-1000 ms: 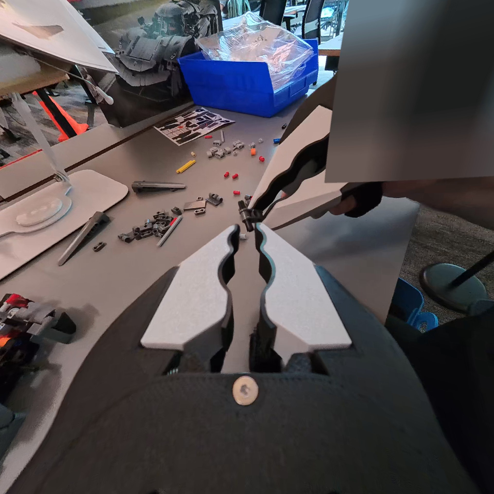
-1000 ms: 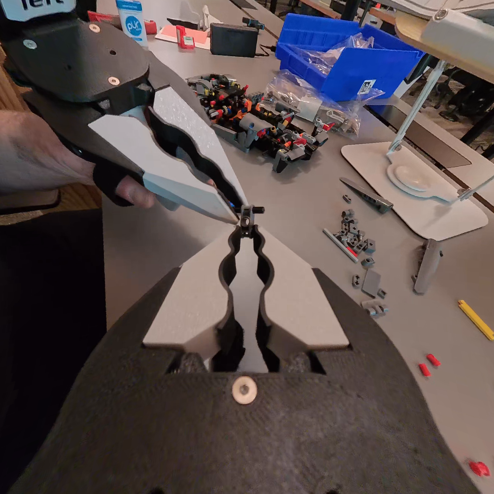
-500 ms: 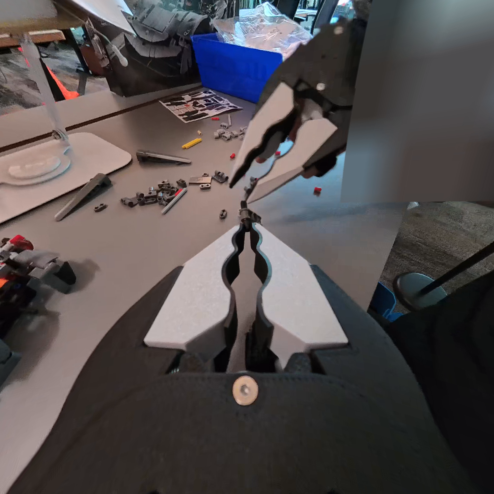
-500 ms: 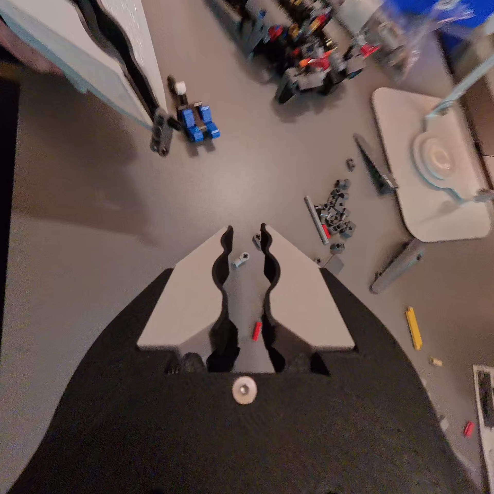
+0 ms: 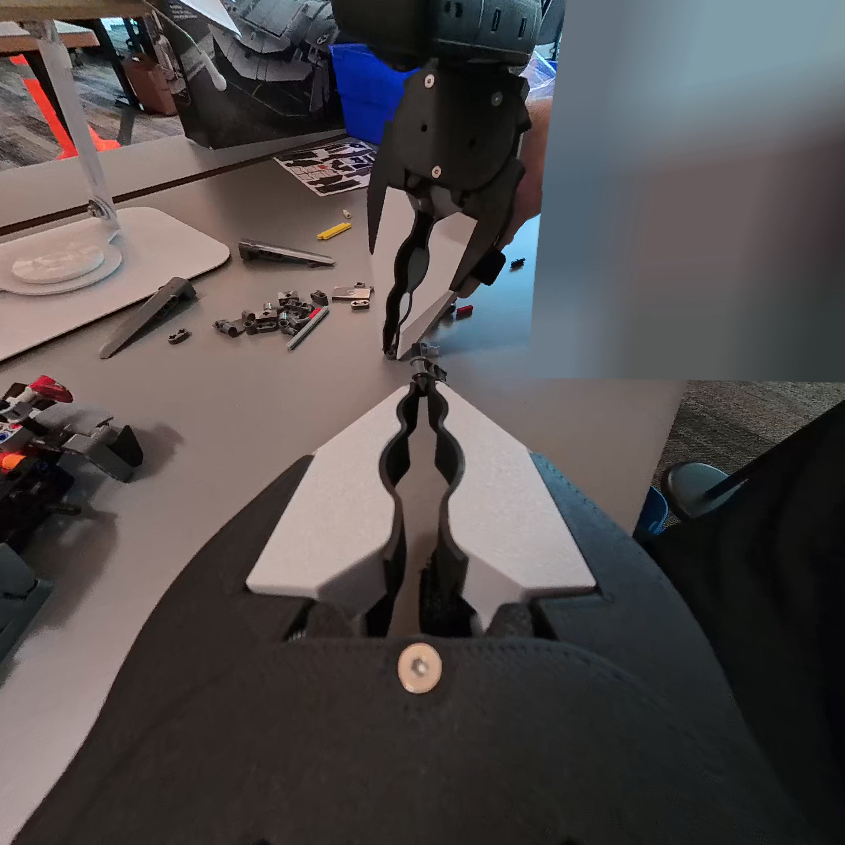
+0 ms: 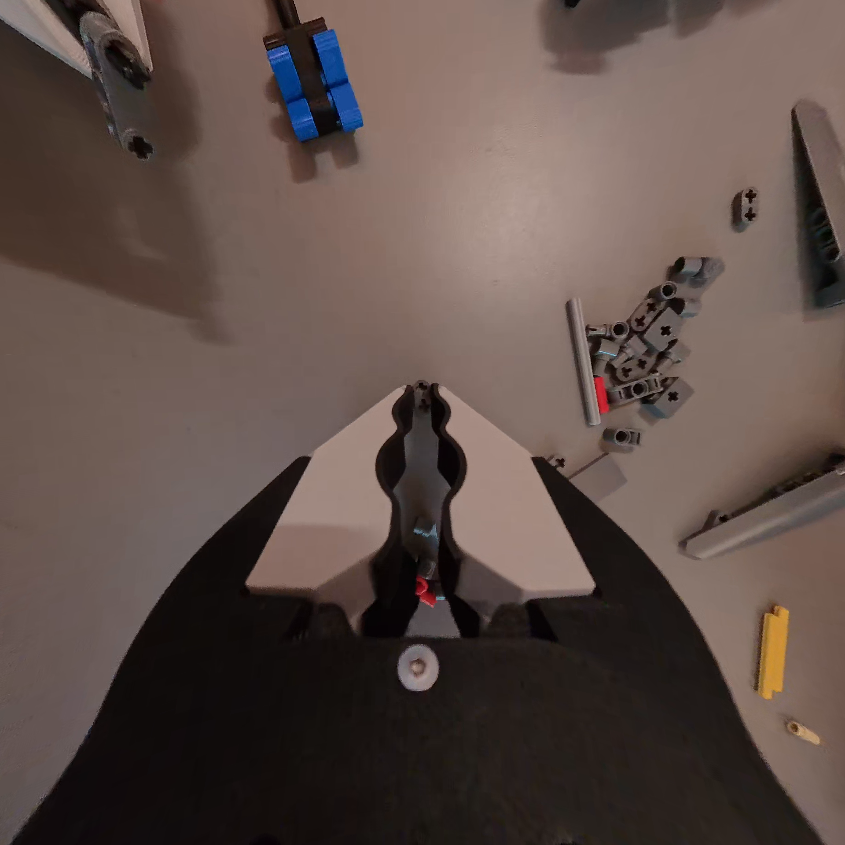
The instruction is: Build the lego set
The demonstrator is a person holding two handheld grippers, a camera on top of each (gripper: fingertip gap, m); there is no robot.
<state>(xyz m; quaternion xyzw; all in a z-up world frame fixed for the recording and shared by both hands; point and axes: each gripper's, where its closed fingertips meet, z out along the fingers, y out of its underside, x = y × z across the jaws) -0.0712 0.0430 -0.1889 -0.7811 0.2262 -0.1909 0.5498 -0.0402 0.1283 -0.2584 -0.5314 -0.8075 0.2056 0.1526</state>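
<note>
My left gripper is shut on a small dark grey lego liftarm piece, held just above the grey table. The same piece shows at the top left of the right wrist view. My right gripper points straight down at the table and is shut on a small dark grey connector with cross holes. In the left wrist view the right gripper stands tip-down just beyond my left fingertips. A pile of small grey pieces lies to its right.
A blue and black sub-assembly lies ahead. Grey wedge panels and a yellow piece lie to the right. The partly built model, a lamp base, a sticker sheet and a blue bin stand farther off. The tips of one gripper are about 12 cm away from the tips of the other. The partly built model is about equally far from each gripper, around 20 cm.
The dark grey piece passed from my right gripper to my left, which shut on it. My right gripper opened, dropped to the table and shut on a small grey connector.
</note>
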